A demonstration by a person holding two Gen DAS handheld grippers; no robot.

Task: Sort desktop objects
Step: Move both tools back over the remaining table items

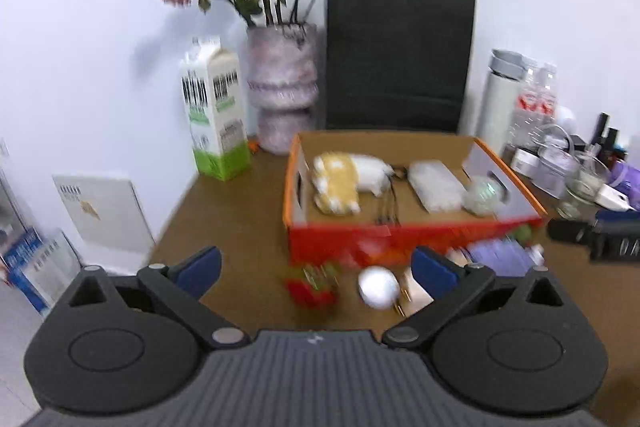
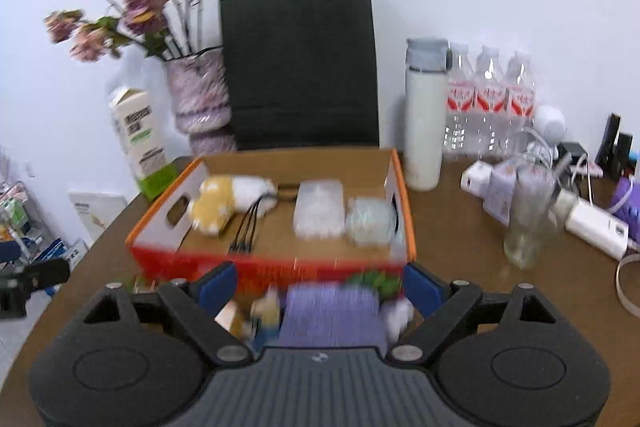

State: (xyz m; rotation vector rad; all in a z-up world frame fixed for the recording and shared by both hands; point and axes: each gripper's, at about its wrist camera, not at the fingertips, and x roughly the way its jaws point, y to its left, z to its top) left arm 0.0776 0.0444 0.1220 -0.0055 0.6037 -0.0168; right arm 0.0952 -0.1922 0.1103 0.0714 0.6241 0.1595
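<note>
An orange cardboard box [image 1: 400, 239] [image 2: 272, 267] stands on the brown desk. In it lie a yellow and white plush toy [image 1: 340, 183] [image 2: 224, 203], black cables [image 2: 248, 227], a clear plastic case [image 1: 436, 187] [image 2: 320, 215] and a translucent ball [image 1: 482, 195] [image 2: 370, 223]. My left gripper [image 1: 316, 271] is open above a red strawberry-like item [image 1: 312, 287] and a white ball [image 1: 378, 287] in front of the box, holding nothing. My right gripper [image 2: 320, 287] is open over a purple item [image 2: 332, 311], a small bottle [image 2: 268, 315] and a green thing [image 2: 376, 281], pads clear of them.
Behind the box stand a milk carton [image 1: 216, 115], a vase of dried flowers [image 1: 280, 87] and a black paper bag [image 2: 300, 67]. To the right are a white flask [image 2: 424, 119], water bottles [image 2: 490, 103], a glass [image 2: 528, 215] and chargers [image 2: 596, 223]. The desk edge runs at the left.
</note>
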